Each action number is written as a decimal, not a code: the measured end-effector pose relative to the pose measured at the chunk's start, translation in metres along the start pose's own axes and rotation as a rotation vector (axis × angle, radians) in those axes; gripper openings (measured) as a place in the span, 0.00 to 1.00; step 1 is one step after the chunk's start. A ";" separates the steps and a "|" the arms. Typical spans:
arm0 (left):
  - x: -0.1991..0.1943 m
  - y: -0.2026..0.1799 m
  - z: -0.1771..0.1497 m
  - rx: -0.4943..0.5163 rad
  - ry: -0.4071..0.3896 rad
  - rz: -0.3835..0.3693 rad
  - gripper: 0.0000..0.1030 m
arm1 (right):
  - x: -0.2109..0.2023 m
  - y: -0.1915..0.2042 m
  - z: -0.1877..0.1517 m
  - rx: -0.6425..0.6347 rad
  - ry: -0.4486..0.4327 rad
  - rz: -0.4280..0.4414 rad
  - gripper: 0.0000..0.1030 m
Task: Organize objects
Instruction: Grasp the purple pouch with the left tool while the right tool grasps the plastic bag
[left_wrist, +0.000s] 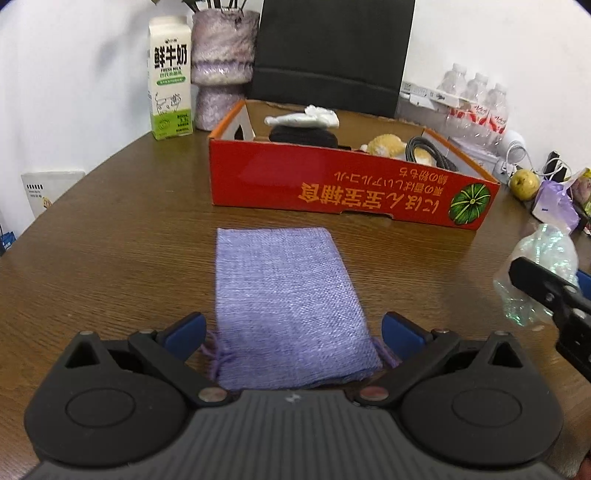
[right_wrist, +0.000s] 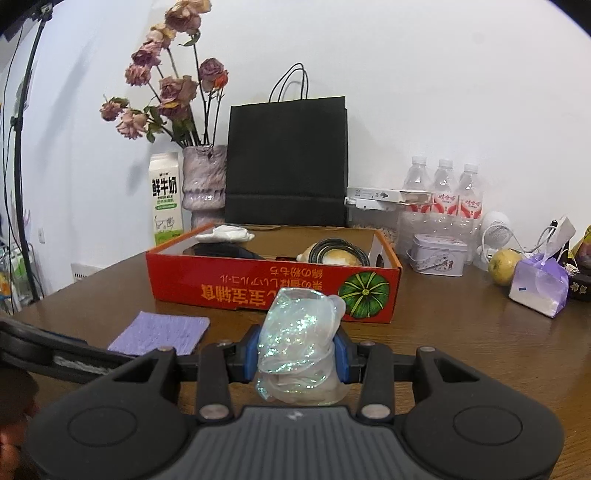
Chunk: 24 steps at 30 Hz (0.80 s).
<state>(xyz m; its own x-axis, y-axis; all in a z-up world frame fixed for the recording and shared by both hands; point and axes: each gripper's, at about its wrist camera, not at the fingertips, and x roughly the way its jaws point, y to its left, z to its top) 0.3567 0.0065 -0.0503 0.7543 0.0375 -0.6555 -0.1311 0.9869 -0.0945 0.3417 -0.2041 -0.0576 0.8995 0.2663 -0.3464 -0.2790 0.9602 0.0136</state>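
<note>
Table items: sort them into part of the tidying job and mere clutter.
Job:
- flat purple woven pouch, between the open left gripper
- crumpled iridescent plastic wrap, clamped in the right gripper
- red cardboard box

Clutter:
- milk carton
- black paper bag
- water bottles
- yellow-green pear

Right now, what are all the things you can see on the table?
Shallow red cardboard box: one, mid-table, oddments inside.
Flat purple woven pouch: one, before the box.
Crinkly iridescent plastic bag: one, clamped in the right gripper.
Green-and-white milk carton: one, back left.
Mottled purple vase: one, dried roses, beside the carton.
Black paper bag: one, behind the box.
Clear water bottles: three, back right.
Left gripper: open, astride the pouch.
Right gripper: shut.
</note>
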 end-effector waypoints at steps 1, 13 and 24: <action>0.004 -0.002 0.001 -0.001 0.009 -0.005 1.00 | 0.000 -0.001 0.000 0.005 -0.001 -0.002 0.37; 0.024 -0.018 0.003 0.060 0.005 0.072 1.00 | -0.007 -0.001 0.002 0.030 -0.022 0.020 0.38; 0.014 -0.019 -0.003 0.069 -0.044 0.044 0.74 | -0.006 0.000 0.002 0.028 -0.014 0.028 0.39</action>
<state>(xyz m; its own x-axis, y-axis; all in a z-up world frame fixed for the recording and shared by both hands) 0.3677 -0.0124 -0.0603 0.7762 0.0864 -0.6245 -0.1215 0.9925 -0.0137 0.3363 -0.2052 -0.0540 0.8962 0.2941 -0.3322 -0.2949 0.9542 0.0493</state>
